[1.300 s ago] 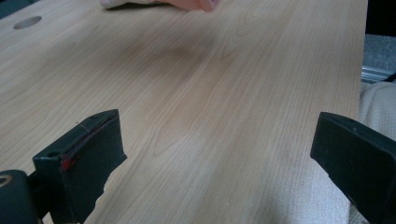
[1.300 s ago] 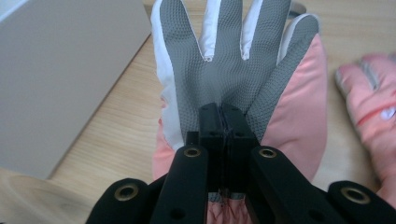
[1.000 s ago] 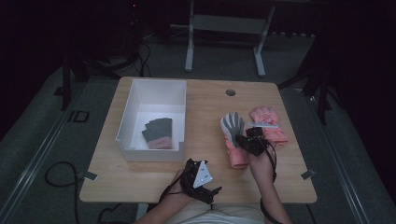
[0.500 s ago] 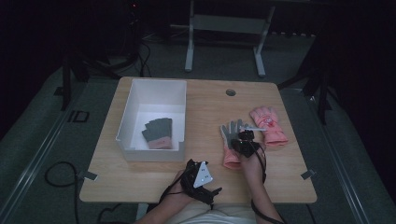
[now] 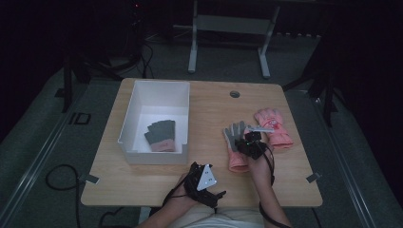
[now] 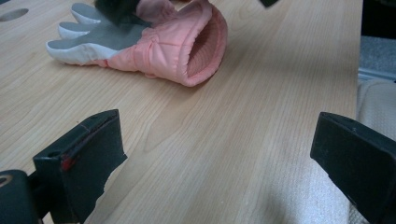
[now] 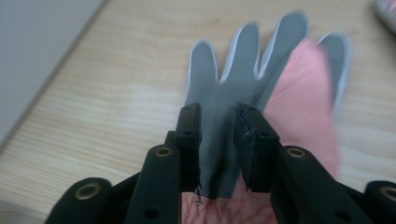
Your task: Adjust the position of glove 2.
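Right gripper (image 7: 217,140) pinches grey-palmed glove (image 7: 243,79) (palm fabric) — left gripper (image 6: 224,163) gaping.

The one readable mark is on the floor (image 5: 57,137) left of the surface (image 5: 209,102): a small dark plate (image 5: 79,118) bearing what reads as "ID". No other text, brand, label or number can be read on anything else.
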### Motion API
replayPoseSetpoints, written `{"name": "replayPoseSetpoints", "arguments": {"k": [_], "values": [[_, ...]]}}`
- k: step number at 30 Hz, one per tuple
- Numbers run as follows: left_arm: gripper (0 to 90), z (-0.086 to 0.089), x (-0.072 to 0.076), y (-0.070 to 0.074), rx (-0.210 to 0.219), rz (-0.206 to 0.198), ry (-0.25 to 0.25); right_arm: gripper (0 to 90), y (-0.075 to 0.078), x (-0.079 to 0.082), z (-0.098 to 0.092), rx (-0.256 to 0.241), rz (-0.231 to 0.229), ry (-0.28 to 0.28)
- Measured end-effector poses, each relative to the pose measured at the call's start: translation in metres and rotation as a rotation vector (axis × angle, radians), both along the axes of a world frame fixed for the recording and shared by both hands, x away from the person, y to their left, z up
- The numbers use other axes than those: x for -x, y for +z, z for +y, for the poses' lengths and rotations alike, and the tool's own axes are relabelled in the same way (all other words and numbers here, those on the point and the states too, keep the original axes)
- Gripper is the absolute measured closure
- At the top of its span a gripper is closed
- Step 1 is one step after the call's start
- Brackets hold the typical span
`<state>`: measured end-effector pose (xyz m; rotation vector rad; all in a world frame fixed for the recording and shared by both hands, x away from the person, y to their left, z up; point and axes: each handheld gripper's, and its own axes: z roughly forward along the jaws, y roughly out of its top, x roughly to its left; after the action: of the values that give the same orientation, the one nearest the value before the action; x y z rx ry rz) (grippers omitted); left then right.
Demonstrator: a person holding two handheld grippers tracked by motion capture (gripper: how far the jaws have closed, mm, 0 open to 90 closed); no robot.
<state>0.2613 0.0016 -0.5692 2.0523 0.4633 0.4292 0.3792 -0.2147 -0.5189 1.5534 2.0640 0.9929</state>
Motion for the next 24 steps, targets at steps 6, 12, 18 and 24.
{"name": "replayPoseSetpoints", "arguments": {"k": [6,12,18,24], "values": [[2.4,0.001,-0.002,-0.001,-0.003,0.004,0.002,61.0,0.020,0.003,-0.018,-0.015,-0.066,0.080],[2.4,0.001,-0.002,-0.002,0.001,0.008,0.003,62.7,0.034,0.001,-0.049,0.010,-0.114,0.089],[2.5,-0.001,-0.003,-0.003,0.000,0.010,0.001,61.8,0.041,-0.013,-0.082,0.073,-0.125,0.054],[2.4,0.001,-0.003,-0.002,0.005,0.010,0.006,60.7,0.038,-0.033,-0.111,0.096,-0.119,0.039]]}}
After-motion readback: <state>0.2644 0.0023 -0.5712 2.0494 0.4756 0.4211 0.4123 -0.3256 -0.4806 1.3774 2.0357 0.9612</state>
